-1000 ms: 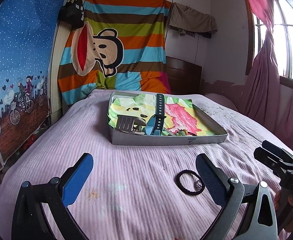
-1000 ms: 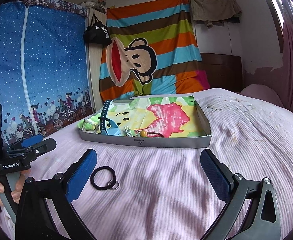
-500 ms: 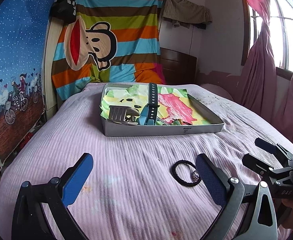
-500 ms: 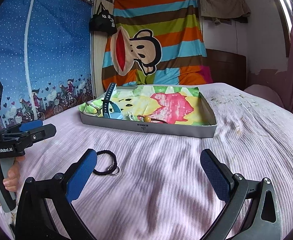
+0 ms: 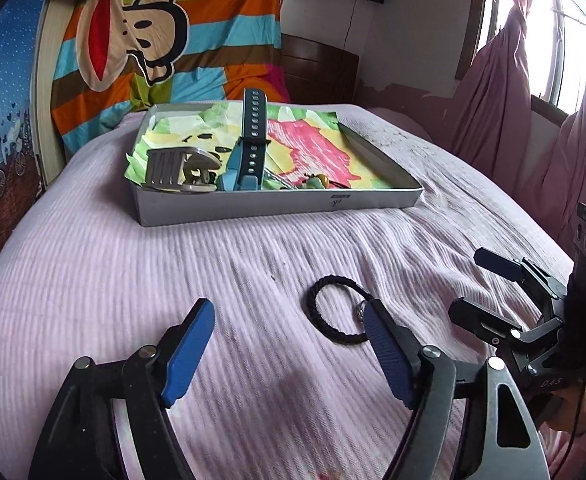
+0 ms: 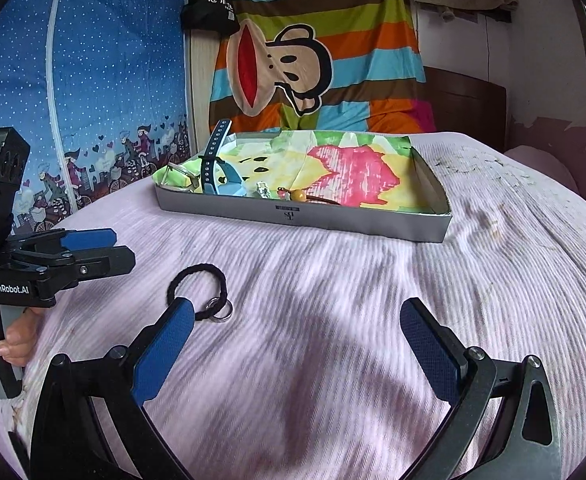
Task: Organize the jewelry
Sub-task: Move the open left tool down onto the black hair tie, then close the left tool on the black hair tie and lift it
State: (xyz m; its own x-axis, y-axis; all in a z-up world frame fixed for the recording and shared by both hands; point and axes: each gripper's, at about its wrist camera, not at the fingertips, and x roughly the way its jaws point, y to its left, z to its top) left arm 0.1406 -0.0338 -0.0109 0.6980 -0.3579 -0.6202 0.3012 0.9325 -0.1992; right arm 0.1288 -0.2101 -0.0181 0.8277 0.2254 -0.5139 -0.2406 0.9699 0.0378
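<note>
Far back on the bed (image 5: 93, 272), the box (image 5: 277, 204) already holds a watch strap (image 5: 253, 140) and hair clip (image 5: 177, 168), while the black hair tie (image 5: 333, 312) waits outside, the left claw (image 5: 289, 332) closing on nothing and the right claw (image 6: 297, 320) wide apart.

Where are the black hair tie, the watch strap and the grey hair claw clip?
black hair tie (image 5: 316, 309): left wrist view, left side of its loop, on the bedspread.
watch strap (image 5: 253, 120): left wrist view, raised perforated upper part of the band.
grey hair claw clip (image 5: 169, 168): left wrist view, its comb teeth.
</note>
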